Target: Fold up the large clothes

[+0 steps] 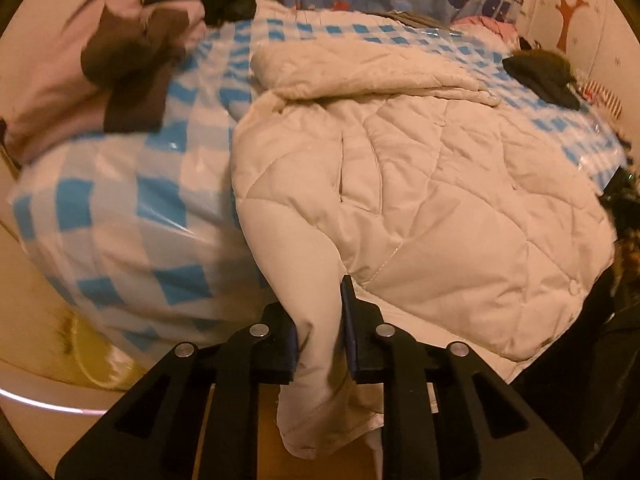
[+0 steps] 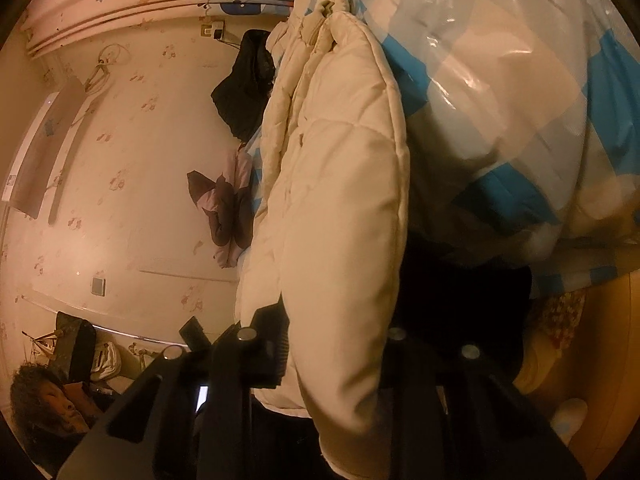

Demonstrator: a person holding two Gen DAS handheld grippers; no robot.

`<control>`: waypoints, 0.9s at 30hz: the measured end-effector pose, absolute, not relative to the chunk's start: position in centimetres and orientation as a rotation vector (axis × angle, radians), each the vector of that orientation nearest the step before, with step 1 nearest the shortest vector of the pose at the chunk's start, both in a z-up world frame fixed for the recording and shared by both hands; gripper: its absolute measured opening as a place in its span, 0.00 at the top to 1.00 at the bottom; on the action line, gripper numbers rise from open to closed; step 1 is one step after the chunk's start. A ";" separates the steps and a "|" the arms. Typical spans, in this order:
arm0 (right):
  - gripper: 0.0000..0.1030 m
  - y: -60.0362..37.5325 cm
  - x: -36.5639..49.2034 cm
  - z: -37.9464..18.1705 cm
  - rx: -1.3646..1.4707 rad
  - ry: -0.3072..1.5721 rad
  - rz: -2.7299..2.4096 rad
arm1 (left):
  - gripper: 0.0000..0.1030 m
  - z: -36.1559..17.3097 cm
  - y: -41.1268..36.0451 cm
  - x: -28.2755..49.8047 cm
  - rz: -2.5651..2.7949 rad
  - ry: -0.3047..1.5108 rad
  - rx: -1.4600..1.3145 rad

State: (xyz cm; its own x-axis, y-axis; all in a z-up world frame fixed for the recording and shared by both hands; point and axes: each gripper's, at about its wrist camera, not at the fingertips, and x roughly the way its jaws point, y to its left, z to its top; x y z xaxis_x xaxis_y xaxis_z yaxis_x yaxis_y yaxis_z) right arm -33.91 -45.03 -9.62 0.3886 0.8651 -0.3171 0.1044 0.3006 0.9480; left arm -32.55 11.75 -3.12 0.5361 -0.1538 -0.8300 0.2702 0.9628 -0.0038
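The cream quilted coat (image 1: pixel 420 184) lies spread across the checked bed (image 1: pixel 132 208), each claw, left (image 1: pixel 320 340) and right (image 2: pixel 340 344), clamped on an edge, likely ready to fold it over.

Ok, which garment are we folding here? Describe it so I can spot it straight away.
Start at the bed with the blue-and-white checked cover. Spread over its near side lies a cream quilted puffer coat, one sleeve hanging off the edge in the left claw. The other garments are pink-and-brown or black; it alone is pale and padded.
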 end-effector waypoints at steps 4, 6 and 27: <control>0.74 -45.1 -33.9 -9.7 1.168 1.076 0.650 | 0.84 -2.5 10.9 -33.1 -0.224 0.942 0.197; 0.74 -45.1 -33.8 -9.7 1.170 1.080 0.648 | 0.84 -2.3 10.7 -33.4 -0.214 0.934 0.219; 0.74 -45.0 -33.9 -10.6 1.184 1.109 0.633 | 0.84 -2.6 10.0 -34.0 -0.191 0.922 0.285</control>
State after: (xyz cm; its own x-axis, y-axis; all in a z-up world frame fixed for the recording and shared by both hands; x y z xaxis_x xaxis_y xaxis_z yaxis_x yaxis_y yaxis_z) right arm -33.85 -44.98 -10.62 0.3711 0.8646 -0.3387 0.1486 0.3048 0.9408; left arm -33.98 9.97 -2.65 0.5910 -0.0409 -0.8057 0.2829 0.9458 0.1595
